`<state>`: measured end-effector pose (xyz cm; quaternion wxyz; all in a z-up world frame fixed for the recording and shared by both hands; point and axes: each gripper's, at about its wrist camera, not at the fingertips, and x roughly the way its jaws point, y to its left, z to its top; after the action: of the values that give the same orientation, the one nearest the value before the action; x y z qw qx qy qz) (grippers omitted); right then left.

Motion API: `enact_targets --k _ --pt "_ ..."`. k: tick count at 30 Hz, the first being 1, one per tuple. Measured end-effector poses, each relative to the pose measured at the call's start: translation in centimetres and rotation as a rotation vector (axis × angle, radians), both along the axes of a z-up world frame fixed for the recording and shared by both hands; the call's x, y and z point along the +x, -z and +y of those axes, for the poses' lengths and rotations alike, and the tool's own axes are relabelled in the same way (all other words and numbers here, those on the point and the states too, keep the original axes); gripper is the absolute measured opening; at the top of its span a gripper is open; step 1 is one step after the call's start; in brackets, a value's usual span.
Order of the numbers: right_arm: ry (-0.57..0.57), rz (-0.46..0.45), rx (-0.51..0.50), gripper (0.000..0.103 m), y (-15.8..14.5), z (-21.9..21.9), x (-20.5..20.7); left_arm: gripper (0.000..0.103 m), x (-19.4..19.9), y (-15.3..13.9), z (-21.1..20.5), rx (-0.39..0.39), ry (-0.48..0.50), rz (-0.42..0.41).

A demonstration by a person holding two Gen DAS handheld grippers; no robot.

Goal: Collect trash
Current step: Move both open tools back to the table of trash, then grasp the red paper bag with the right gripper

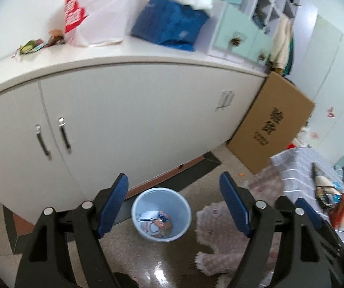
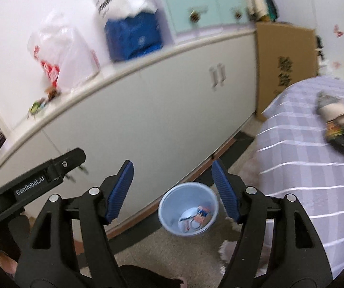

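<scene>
Against the wall stands a long white cabinet (image 1: 124, 91) with a rounded top edge; a bed in lilac checked cloth (image 2: 311, 168) fills the right. On the cabinet top lie a white plastic bag with red print (image 1: 80, 12) and crumpled wrappers (image 1: 31, 46). On the floor before the cabinet sits a pale blue plastic bin (image 1: 161, 213) holding scraps of trash. The left gripper (image 1: 174, 206) and right gripper (image 2: 172, 189) both gape wide with nothing between the blue pads.
</scene>
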<state>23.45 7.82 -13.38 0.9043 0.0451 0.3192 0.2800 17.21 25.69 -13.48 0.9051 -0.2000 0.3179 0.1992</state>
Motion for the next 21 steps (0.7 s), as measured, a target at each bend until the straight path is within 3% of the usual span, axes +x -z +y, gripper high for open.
enact_targets --k 6,12,21 --pt "0.170 -0.068 -0.010 0.071 -2.4 -7.8 -0.8 0.077 1.8 -1.3 -5.9 -0.052 0.143 -0.008" --pt "0.342 -0.073 -0.014 0.073 -2.2 -15.5 -0.1 0.077 5.9 -0.3 -12.5 -0.158 0.333 0.043" --pt "0.450 0.011 -0.054 0.074 -0.1 -21.9 3.7 0.077 9.8 0.9 -19.9 -0.107 0.432 0.098"
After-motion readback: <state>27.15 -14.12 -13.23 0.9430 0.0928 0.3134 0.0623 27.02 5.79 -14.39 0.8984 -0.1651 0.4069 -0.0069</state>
